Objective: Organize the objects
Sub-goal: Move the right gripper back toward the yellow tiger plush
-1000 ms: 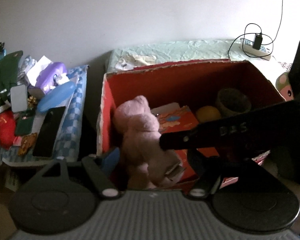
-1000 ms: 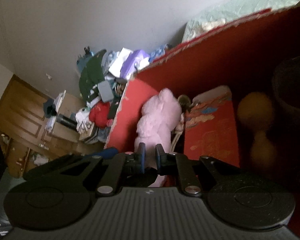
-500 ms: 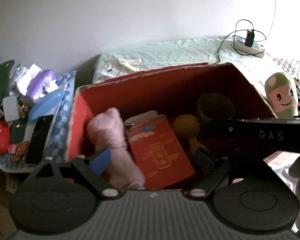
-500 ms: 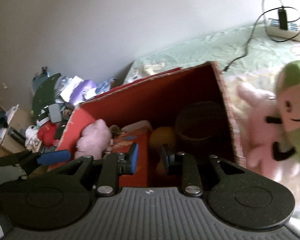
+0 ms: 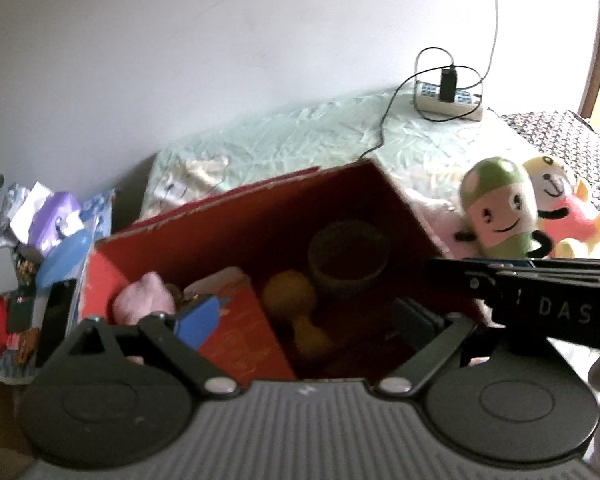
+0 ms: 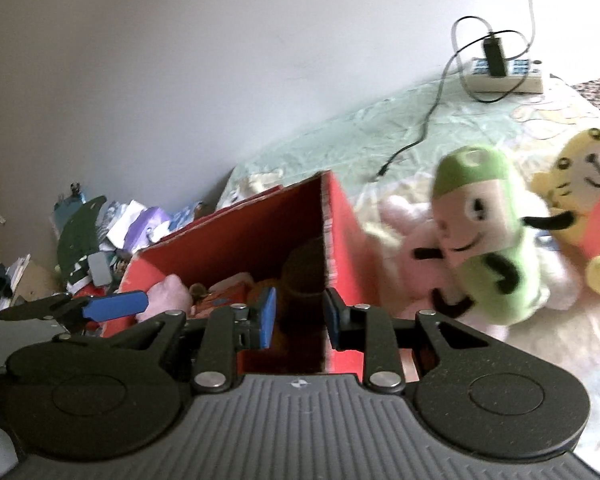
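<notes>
A: Where are the toys?
B: Pink plush (image 5: 142,304) lies inside the red box (image 5: 256,208); green plush (image 6: 484,236) beside it.
A: Grippers?
B: Left gripper (image 5: 300,320) opening, empty; right gripper (image 6: 298,316) slightly parted, seemingly empty.

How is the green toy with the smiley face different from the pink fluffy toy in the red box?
The green plush lies outside the red box on the bed cover, while the pink plush sits inside the box. The green plush shows a smiling face and thin black arms; the pink plush shows no face from here. The green one is in full view; the pink one is partly hidden by the box contents. Both are soft stuffed toys.
</notes>
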